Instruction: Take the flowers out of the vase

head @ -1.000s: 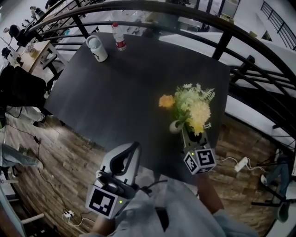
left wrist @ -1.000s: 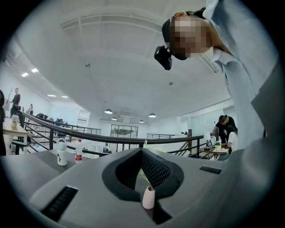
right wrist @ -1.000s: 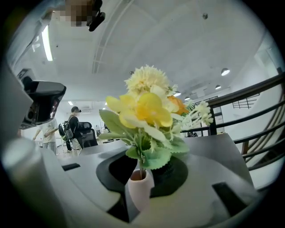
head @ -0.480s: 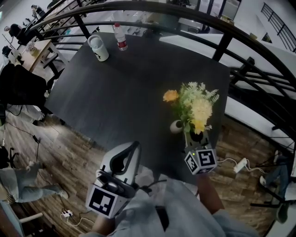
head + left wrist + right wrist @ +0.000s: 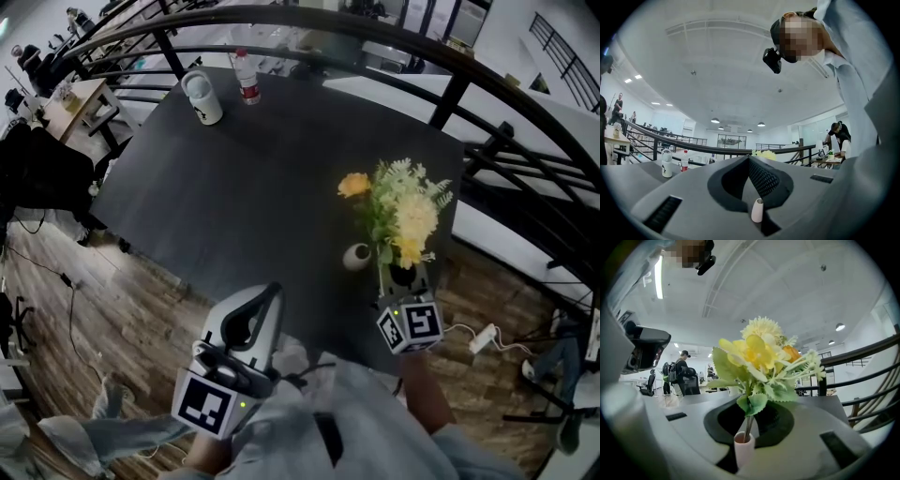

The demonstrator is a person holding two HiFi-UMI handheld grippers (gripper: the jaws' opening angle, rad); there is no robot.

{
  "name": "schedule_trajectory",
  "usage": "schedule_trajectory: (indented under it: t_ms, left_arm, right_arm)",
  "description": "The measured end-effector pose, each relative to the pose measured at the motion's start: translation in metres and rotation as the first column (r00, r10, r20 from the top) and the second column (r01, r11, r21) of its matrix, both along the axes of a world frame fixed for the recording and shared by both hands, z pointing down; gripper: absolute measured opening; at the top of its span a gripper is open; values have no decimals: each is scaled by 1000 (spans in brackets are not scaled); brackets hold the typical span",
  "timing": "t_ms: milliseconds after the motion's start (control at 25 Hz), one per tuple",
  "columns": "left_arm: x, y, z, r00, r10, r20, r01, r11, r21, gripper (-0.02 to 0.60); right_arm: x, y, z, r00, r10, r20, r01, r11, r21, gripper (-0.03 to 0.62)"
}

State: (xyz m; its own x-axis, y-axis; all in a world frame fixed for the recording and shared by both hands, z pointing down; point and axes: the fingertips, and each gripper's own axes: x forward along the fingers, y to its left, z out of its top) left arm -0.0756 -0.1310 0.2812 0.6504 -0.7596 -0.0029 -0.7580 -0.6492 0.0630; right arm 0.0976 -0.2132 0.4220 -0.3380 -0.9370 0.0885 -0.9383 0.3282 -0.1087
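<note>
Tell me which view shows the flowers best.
The right gripper view: the flowers fill its middle, blooms, leaves and stems sharp, stems between the jaws of the right gripper, which have just been closing on them. The head view shows them small from above, near the vase. The left gripper view catches only bloom tips.
</note>
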Motion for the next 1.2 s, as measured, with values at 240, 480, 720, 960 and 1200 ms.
schedule_trajectory:
  t_ms: [240, 480, 720, 960, 1200]
  left_arm:
    - [0, 0, -4, 1000, -1, -9, 1, 1000, 10, -2]
    - [0, -1, -8, 1000, 0, -22, 0, 1000, 26, -2]
    - [-2, -1, -13, 999, -2, -38, 3, 999, 41, -2]
    - [-7, -2, -16, 999, -7, -50, 10, 999, 53, -2]
    - [-10, -2, -18, 998, -29, -57, 32, 998, 59, -2]
  right_arm:
    - [1, -1, -20, 1000, 0, -9, 1, 999, 36, 37]
    - [1, -2, -36, 1000, -10, -30, 12, 998, 54, 35]
    - [1, -3, -59, 999, 5, -34, -2, 996, 94, 34]
    - [-6, -6, -80, 998, -6, -62, 14, 991, 130, 34]
    - [-16, -10, -91, 995, -34, -90, 47, 988, 150, 32]
